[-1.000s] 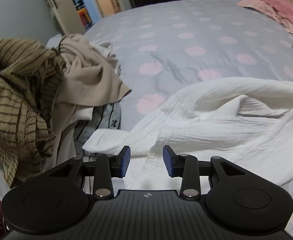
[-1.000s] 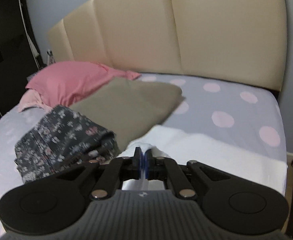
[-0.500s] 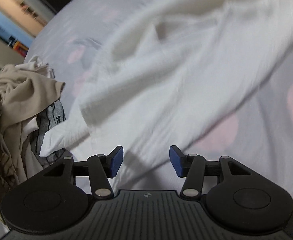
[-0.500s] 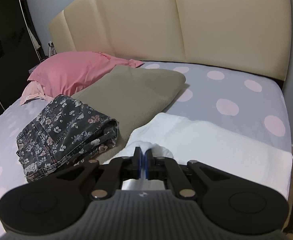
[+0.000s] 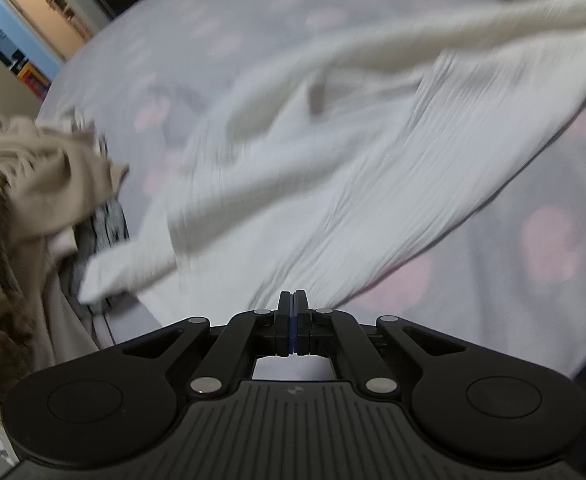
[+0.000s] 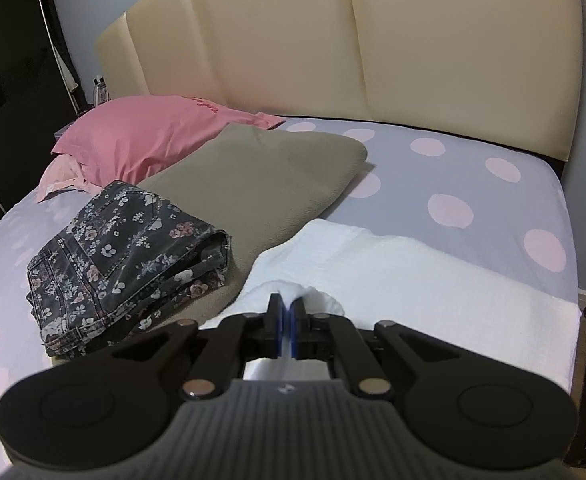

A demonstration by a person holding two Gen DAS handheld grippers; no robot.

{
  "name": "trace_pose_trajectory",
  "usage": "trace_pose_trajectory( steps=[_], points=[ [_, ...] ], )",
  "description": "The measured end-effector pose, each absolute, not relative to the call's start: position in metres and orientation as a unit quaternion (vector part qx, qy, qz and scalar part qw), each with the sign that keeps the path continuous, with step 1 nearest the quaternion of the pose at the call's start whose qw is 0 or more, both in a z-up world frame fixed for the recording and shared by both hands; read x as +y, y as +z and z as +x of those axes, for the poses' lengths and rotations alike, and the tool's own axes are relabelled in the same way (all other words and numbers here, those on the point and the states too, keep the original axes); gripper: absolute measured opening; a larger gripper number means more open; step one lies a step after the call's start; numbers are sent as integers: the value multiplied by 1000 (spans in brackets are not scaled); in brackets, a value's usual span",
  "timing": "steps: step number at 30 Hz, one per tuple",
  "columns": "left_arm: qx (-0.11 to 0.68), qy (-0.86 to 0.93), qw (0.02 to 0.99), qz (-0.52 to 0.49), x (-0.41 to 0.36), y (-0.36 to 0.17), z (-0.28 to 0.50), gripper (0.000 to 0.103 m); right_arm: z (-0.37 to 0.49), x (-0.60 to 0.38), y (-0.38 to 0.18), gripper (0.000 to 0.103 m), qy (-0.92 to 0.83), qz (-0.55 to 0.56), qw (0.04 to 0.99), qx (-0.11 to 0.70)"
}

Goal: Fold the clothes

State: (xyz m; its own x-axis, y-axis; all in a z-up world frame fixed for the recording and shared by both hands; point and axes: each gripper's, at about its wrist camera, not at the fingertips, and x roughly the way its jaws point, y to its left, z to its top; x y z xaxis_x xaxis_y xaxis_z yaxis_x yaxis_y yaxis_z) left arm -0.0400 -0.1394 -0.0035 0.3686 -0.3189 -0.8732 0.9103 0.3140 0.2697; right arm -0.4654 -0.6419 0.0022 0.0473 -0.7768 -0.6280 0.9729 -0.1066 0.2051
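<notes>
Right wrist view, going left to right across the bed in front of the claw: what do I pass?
Floral jeans → olive folded cloth → white garment, its near edge pinched in the right claw.

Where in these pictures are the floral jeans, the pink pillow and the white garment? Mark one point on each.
floral jeans [image 6: 129, 256]: right wrist view, on the top folded layer.
pink pillow [image 6: 145, 136]: right wrist view, mid pillowcase.
white garment [image 5: 393, 184]: left wrist view, on the ribbed body cloth.
</notes>
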Motion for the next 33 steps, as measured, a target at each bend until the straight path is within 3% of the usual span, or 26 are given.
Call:
trace_pose_trajectory(
  steps=[4, 8, 16, 18, 20, 26, 30, 32, 33],
  points=[
    [356, -461, 740, 337, -129, 56, -39, 0, -464, -643, 2, 4, -675, 317, 648, 154],
    [335, -463, 759, 312, -122, 76, -27, 0, -461, -643, 2, 4, -677, 312, 648, 156],
    [354, -446, 740, 357, -136, 10, -10, 0, -459, -643, 1, 6, -679, 317, 645, 154],
    [365, -451, 716, 388, -138, -12, -8, 6, -459, -644, 1, 7, -677, 321, 644, 153],
    [372, -444, 708, 404, -138, -24, -5, 18, -460, -645, 0, 8, -676, 326, 644, 153],
    [392, -413, 693, 441, -136, -53, 5, 26, -457, -646, -1, 9, -672, 324, 646, 161],
    [405, -392, 682, 465, -134, -73, 11, 24, -457, -646, -2, 9, -671, 322, 648, 164],
    [411, -381, 677, 477, -133, -82, 14, 3, -456, -646, -2, 9, -670, 320, 649, 165],
    [414, -376, 674, 483, -133, -87, 16, 3, -457, -646, -2, 9, -670, 320, 649, 166]
  ],
)
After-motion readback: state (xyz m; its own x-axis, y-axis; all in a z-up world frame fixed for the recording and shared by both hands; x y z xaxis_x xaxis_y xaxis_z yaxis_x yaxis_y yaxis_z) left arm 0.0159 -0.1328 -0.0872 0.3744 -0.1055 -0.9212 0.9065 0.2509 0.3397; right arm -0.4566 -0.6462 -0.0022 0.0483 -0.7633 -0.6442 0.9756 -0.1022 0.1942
